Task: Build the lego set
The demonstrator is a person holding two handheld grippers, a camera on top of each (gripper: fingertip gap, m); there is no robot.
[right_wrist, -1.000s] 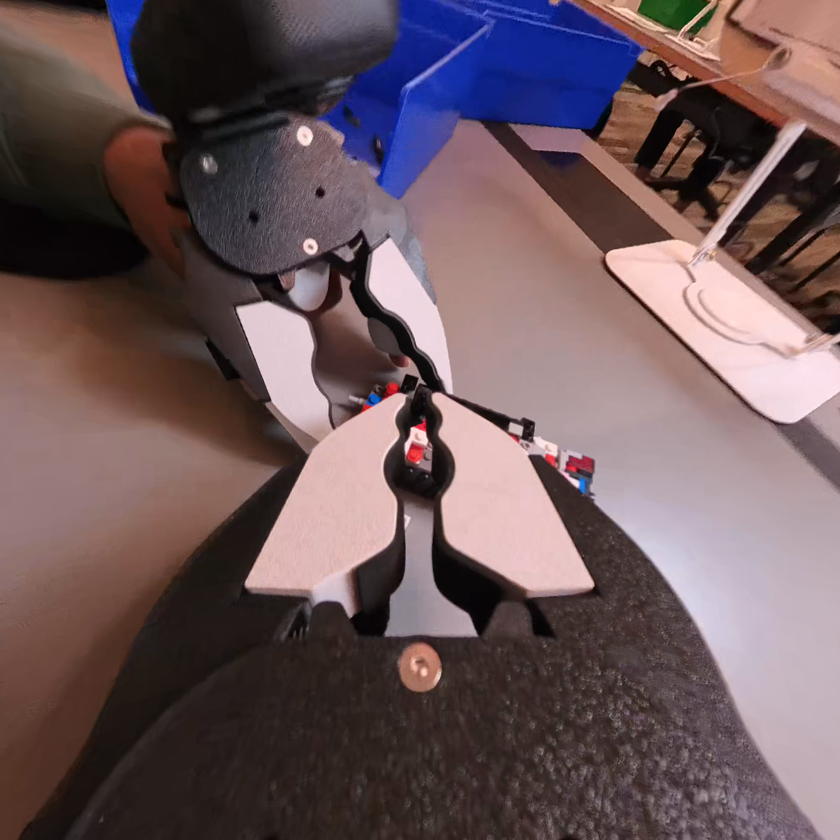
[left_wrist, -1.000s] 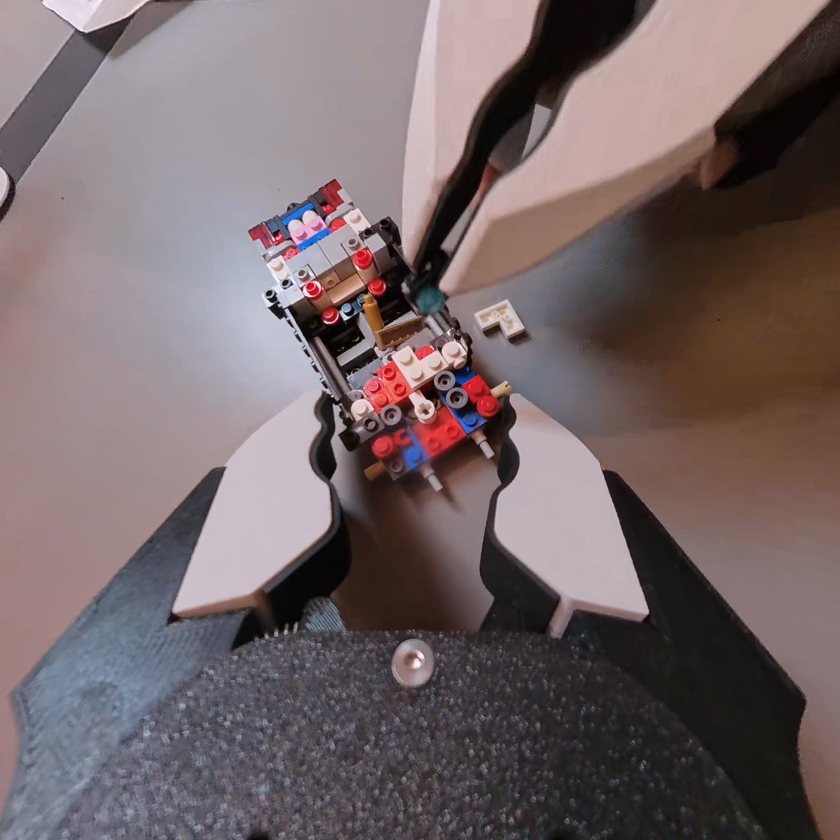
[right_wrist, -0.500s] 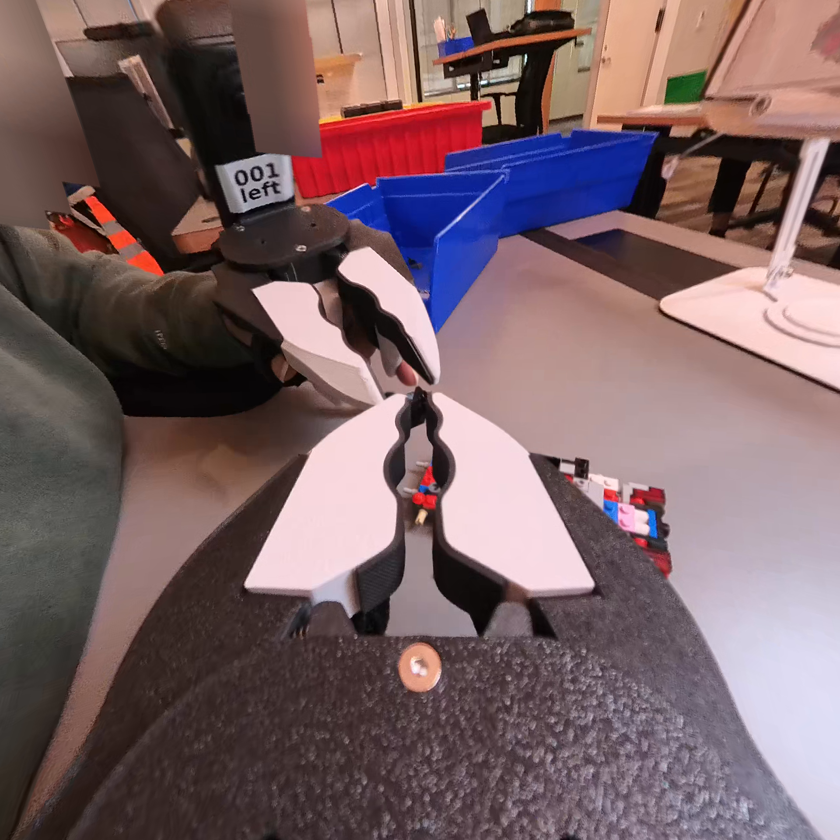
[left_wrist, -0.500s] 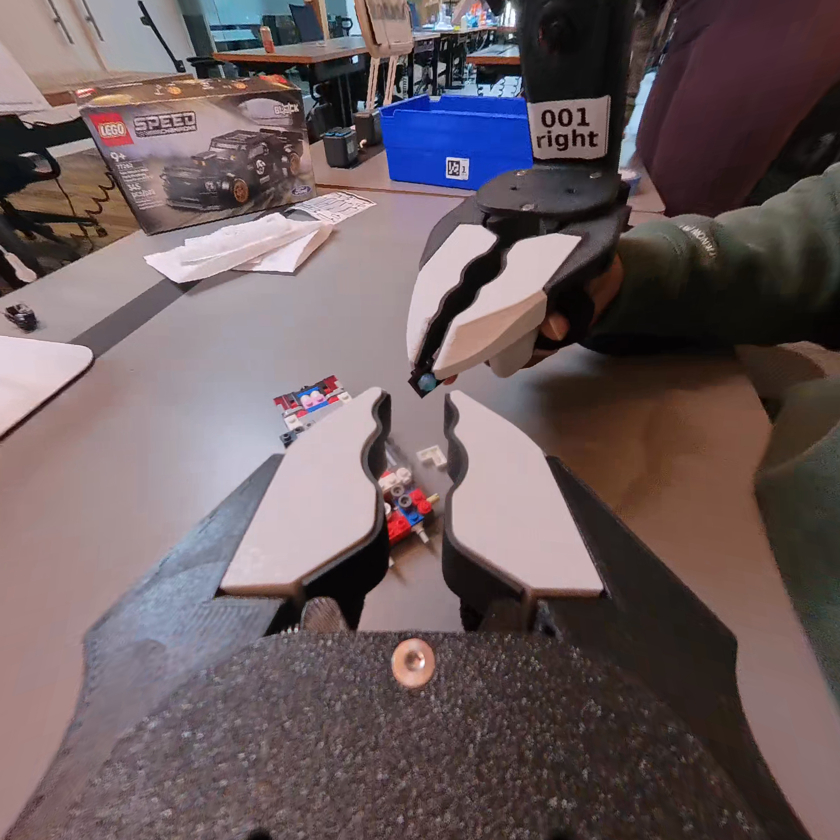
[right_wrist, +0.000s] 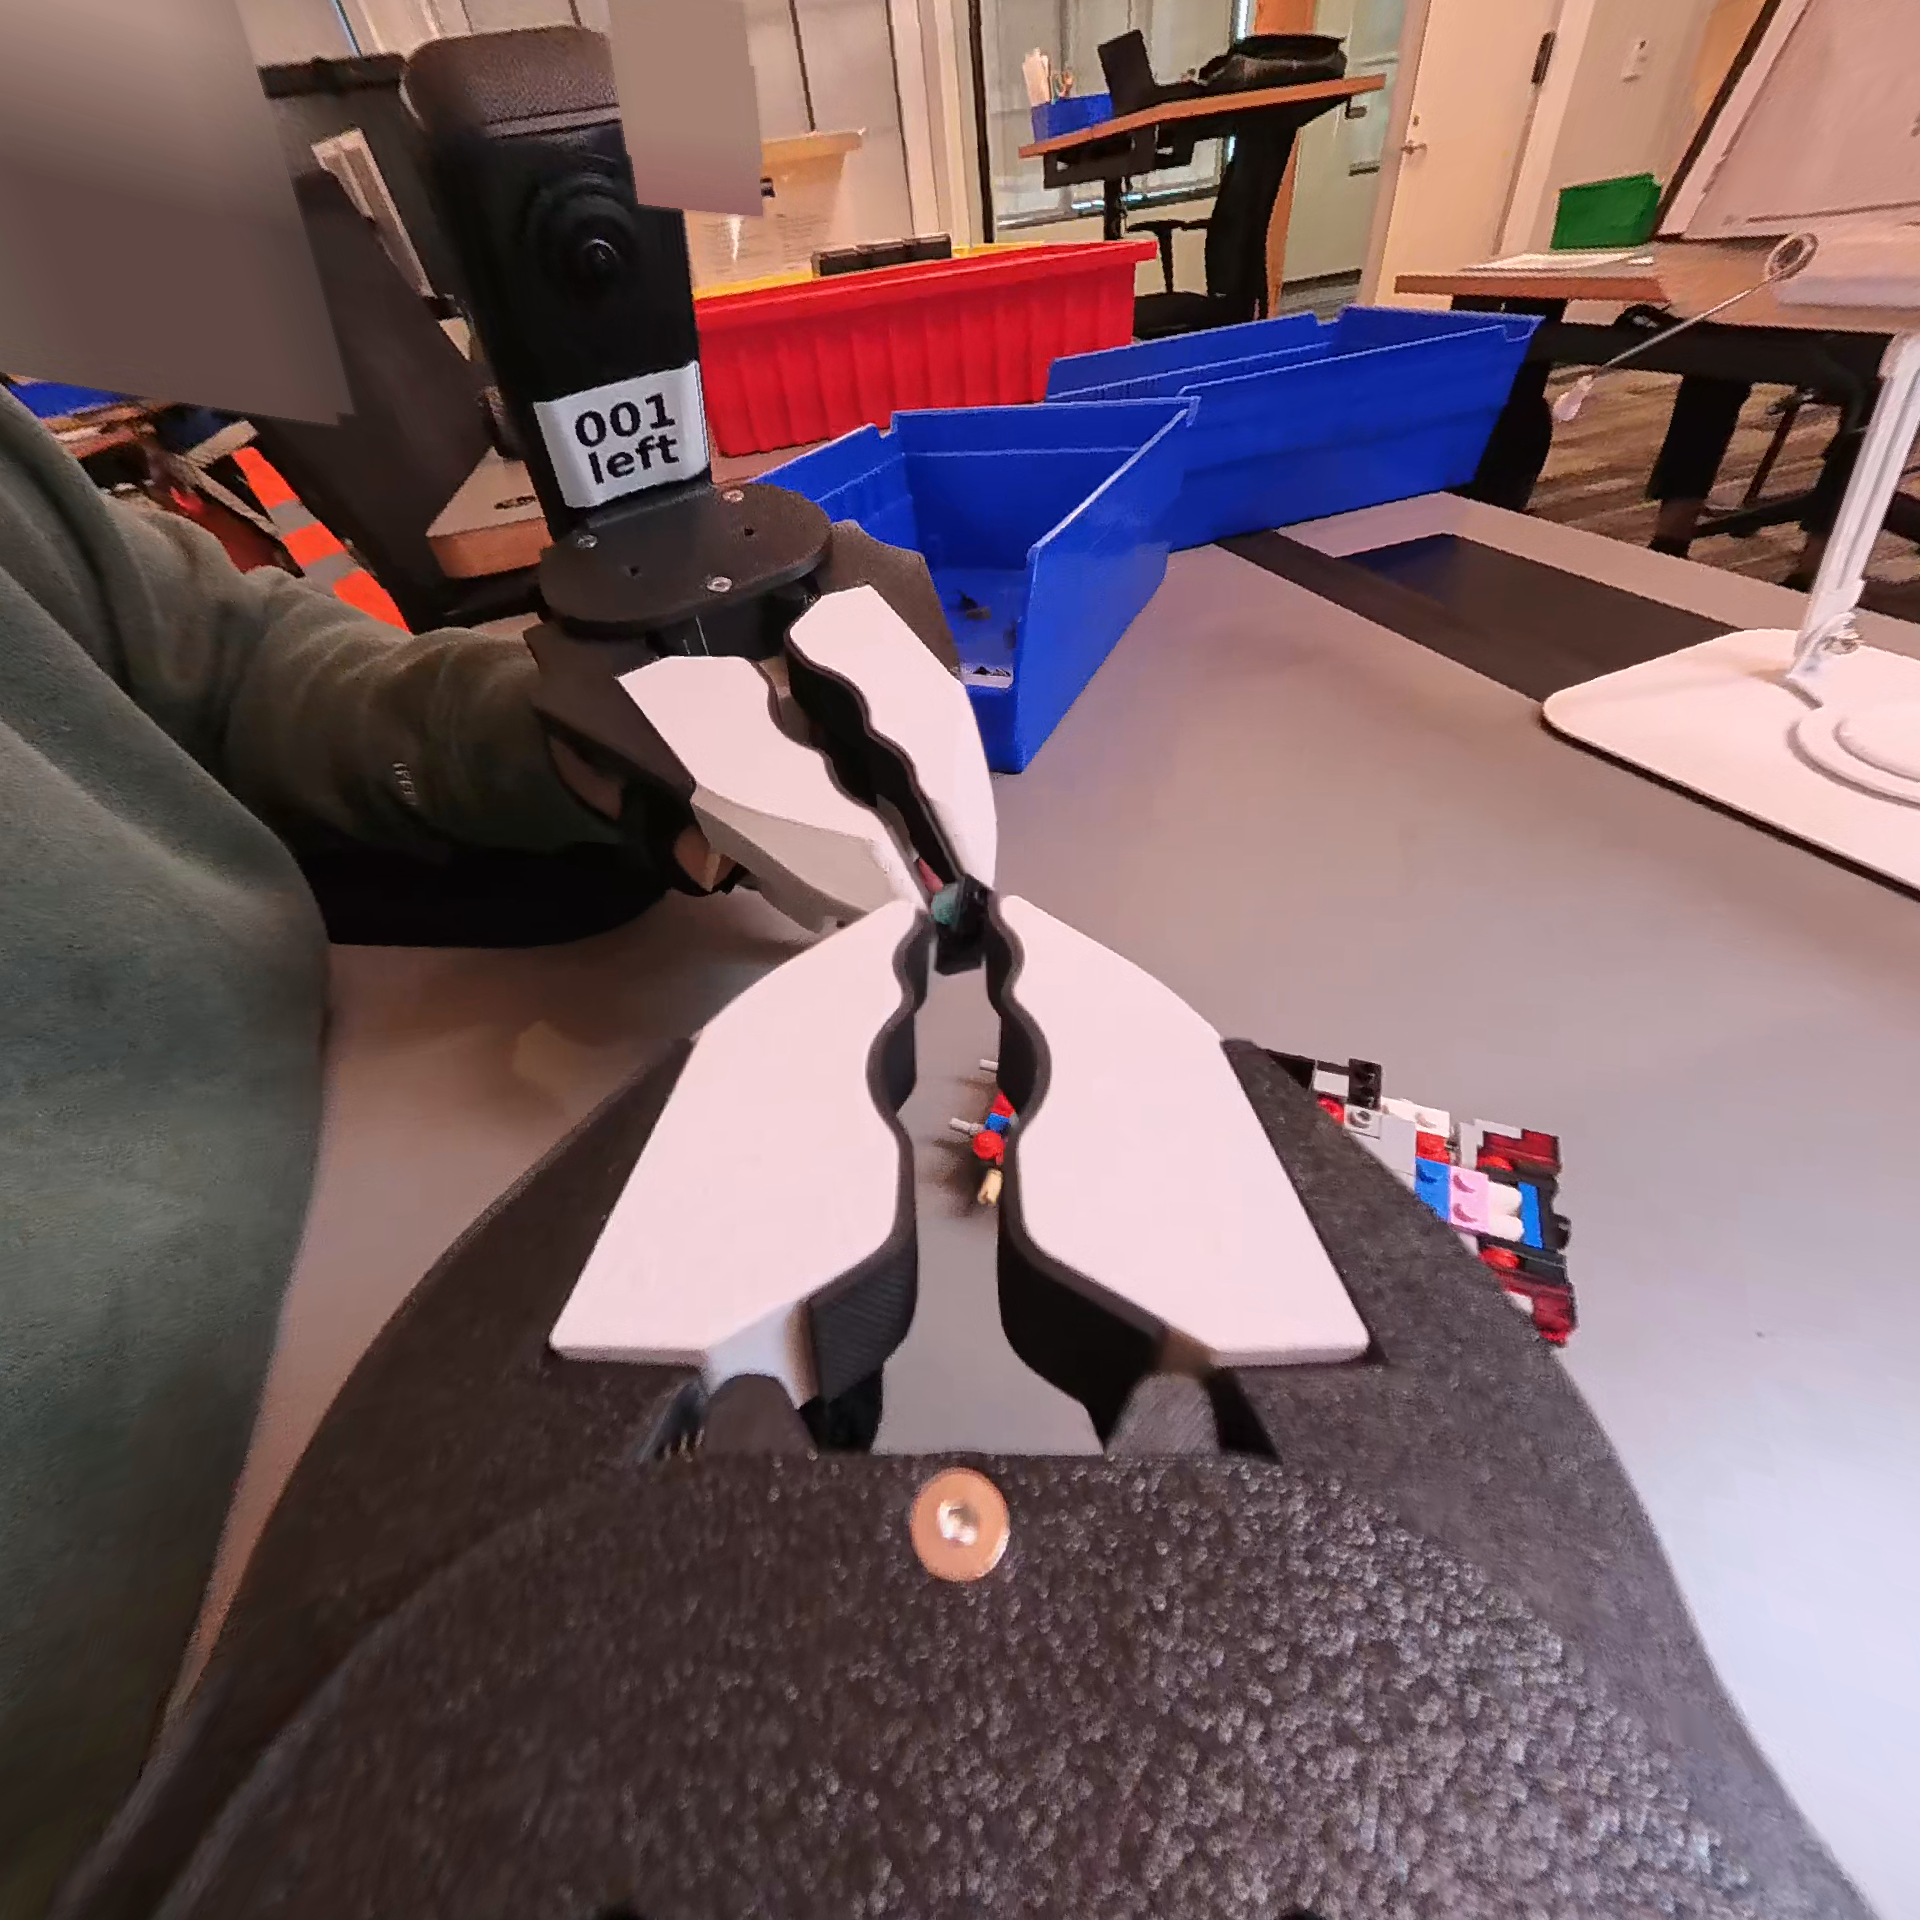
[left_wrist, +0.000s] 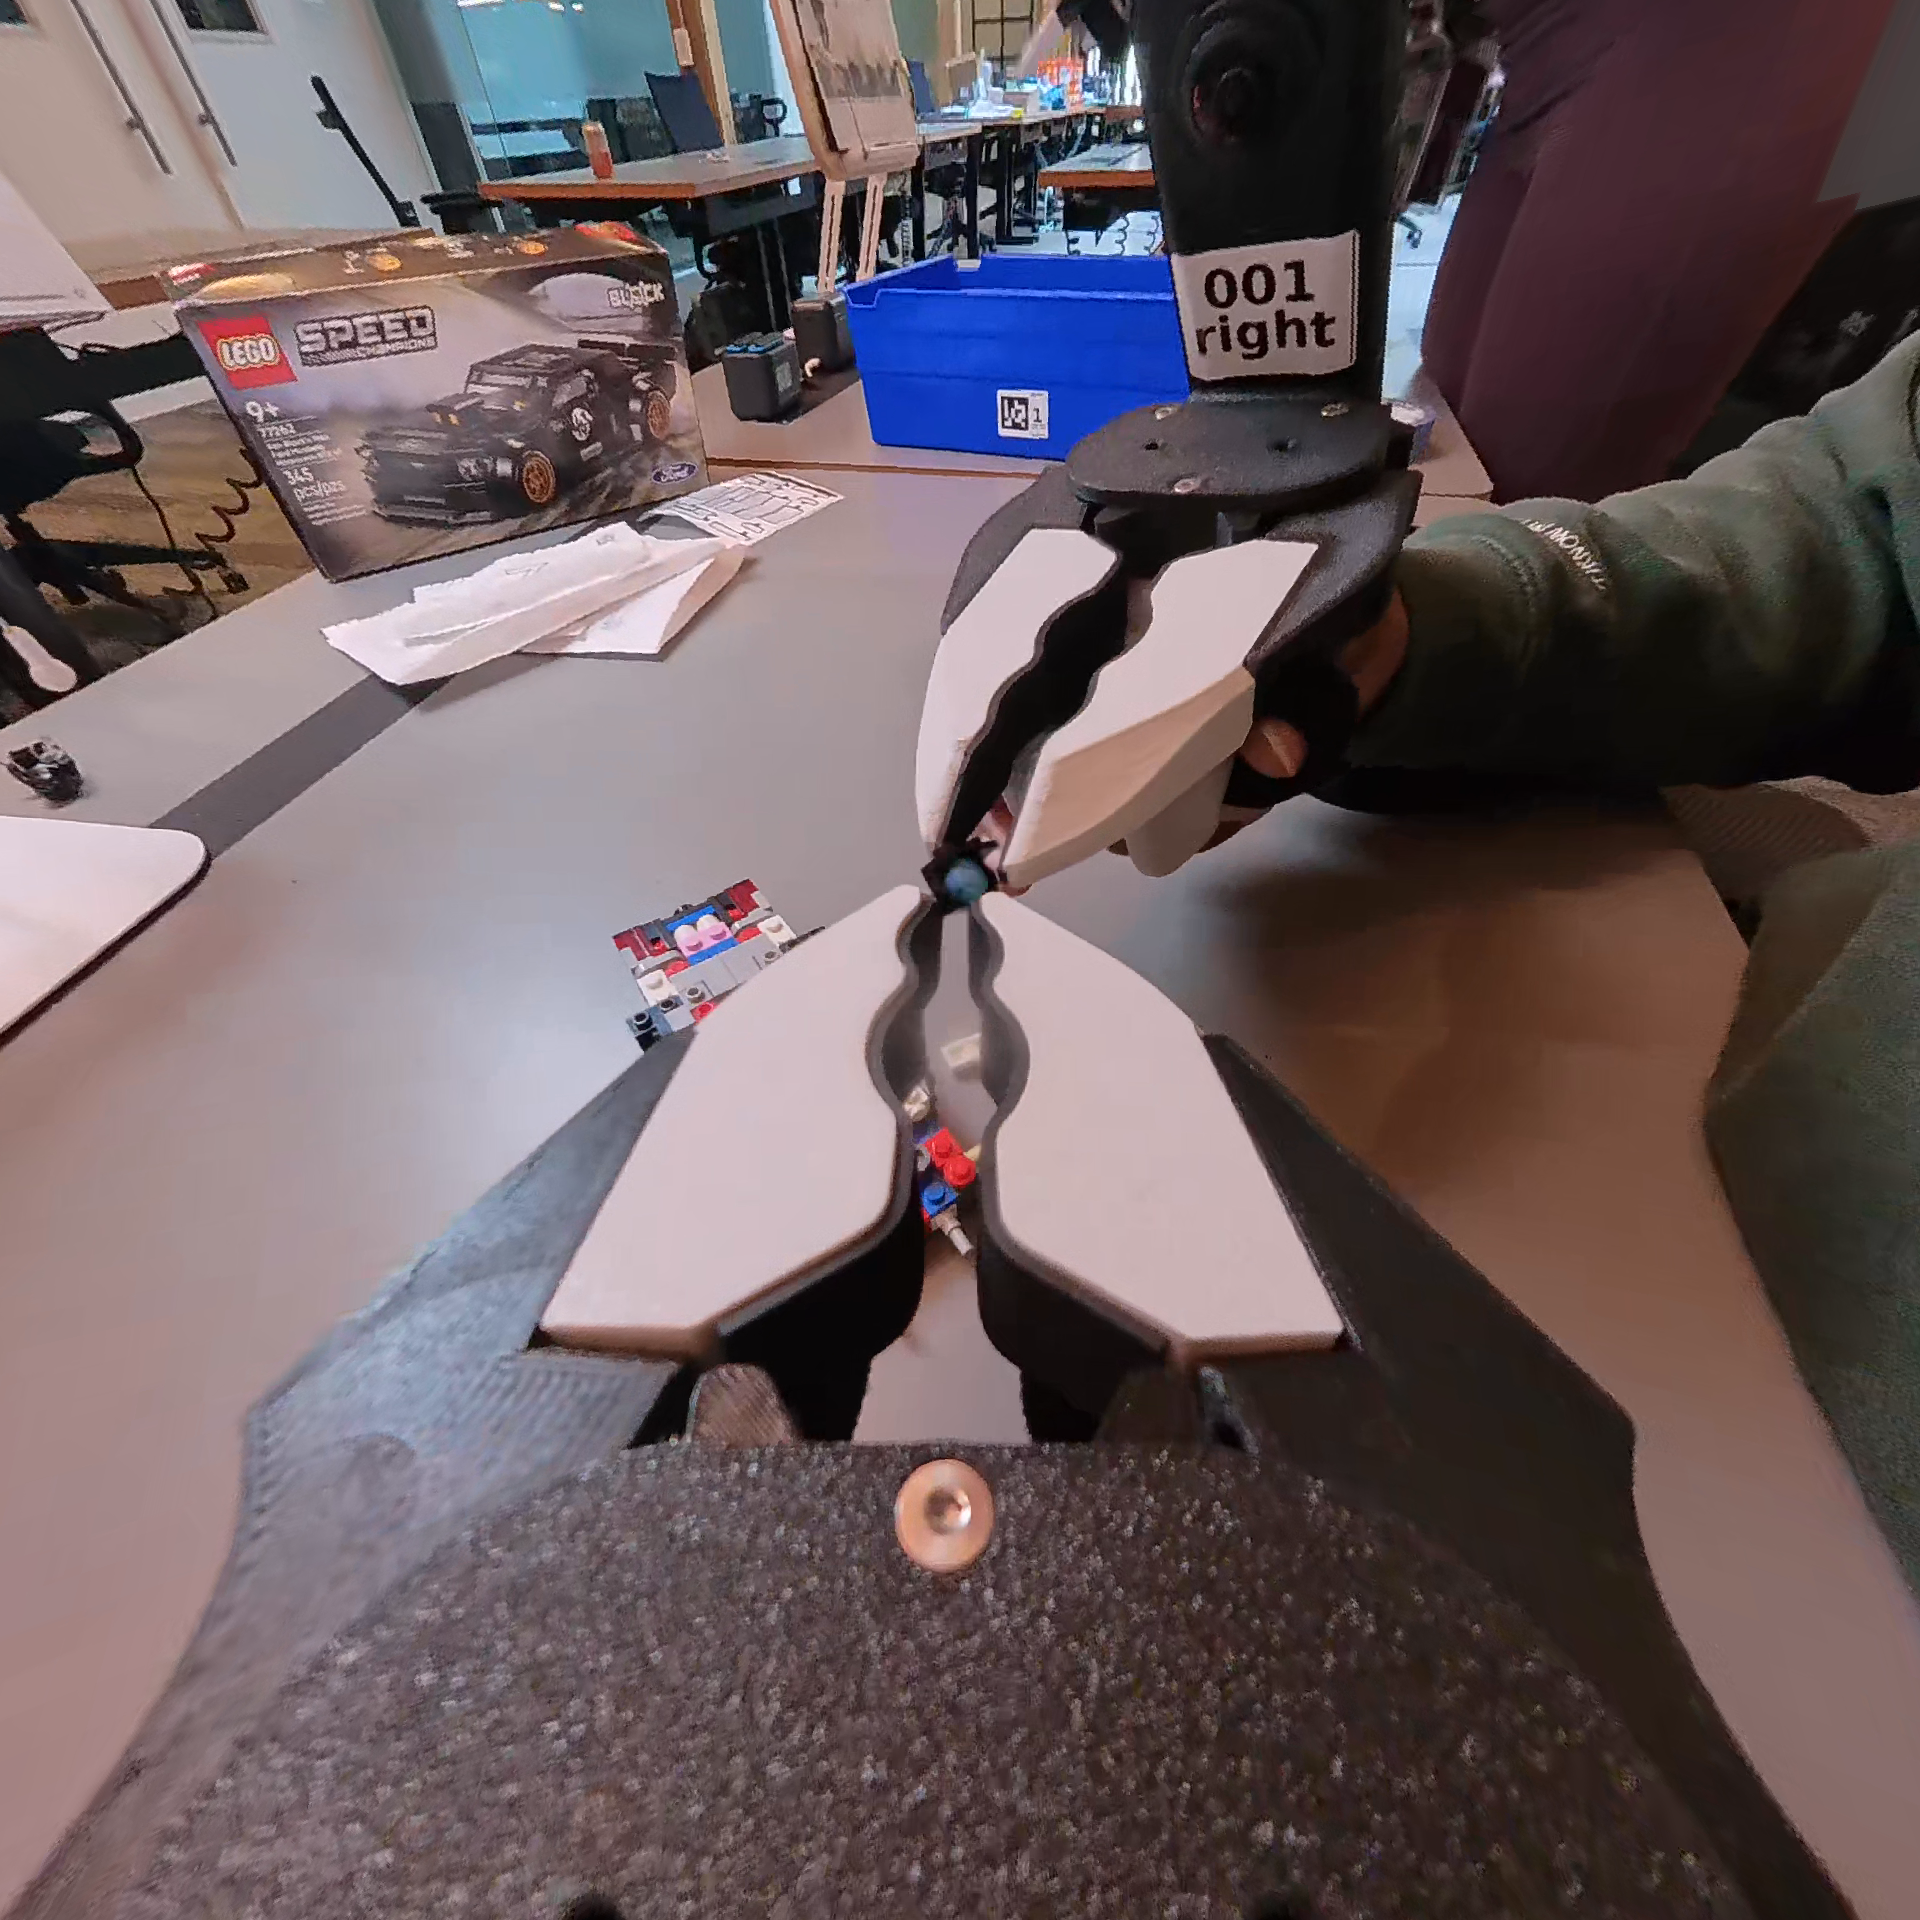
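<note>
Open-plan office or lab: rows of desks (left_wrist: 665, 187), office chair (right_wrist: 1247, 187), glass partitions, blue (right_wrist: 1039, 540) and red (right_wrist: 914, 343) parts bins.

Labels — right tool (left_wrist: 966, 878), left tool (right_wrist: 951, 894), box (left_wrist: 447, 395)

- The two grippers meet tip to tip above the table (left_wrist: 416, 935): left gripper (left_wrist: 945, 914) near, right gripper (left_wrist: 971, 868) beyond.
- A small piece (left_wrist: 963, 881) sits between their tips.
- The model (left_wrist: 701, 961) lies on the table below, left of the tips.
- The box (left_wrist: 436, 384) stands far left, papers (left_wrist: 540, 603) before it.
- A bin (left_wrist: 997, 353) stands far behind.
</note>
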